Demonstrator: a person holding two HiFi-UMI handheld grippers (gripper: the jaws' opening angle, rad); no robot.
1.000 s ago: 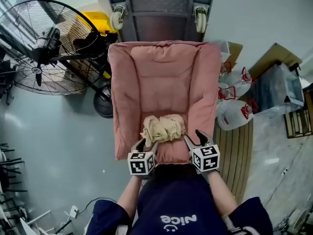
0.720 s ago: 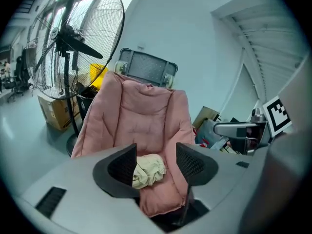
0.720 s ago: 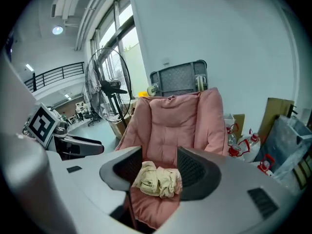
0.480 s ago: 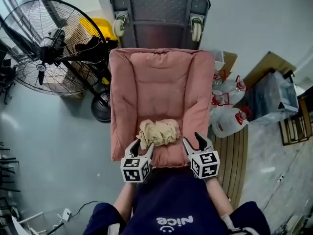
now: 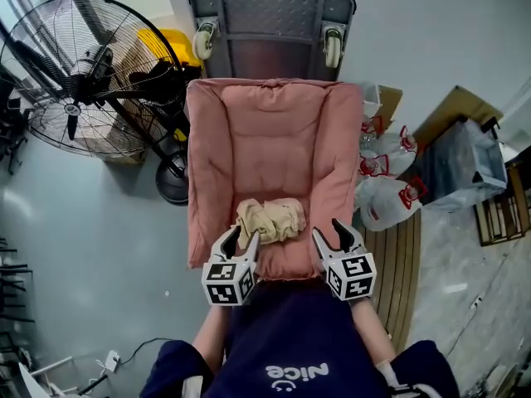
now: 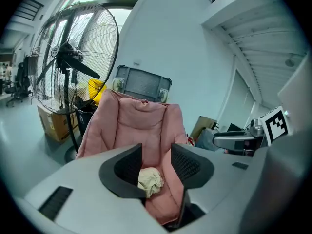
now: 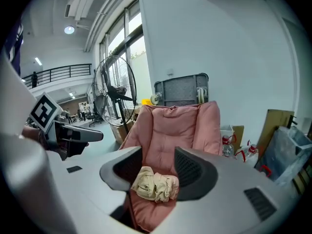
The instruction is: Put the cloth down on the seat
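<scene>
The left gripper's (image 6: pixel 156 155) closing jaws, with nothing between them, hid the cloth's (image 6: pixel 151 180) left part. Behind that gripper the seat's (image 5: pixel 274 148) front edge lay under the person's torso (image 5: pixel 290 338); far to its left, the fan (image 5: pixel 75 81) was cut off

crumpled beige cloth (image 5: pixel 270 219) — on pink seat (image 5: pixel 274 148)

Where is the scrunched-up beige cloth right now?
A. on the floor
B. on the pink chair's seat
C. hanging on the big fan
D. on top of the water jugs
B: the cloth lies bunched up near the front of the pink seat, with pink cushion showing around it.
</scene>
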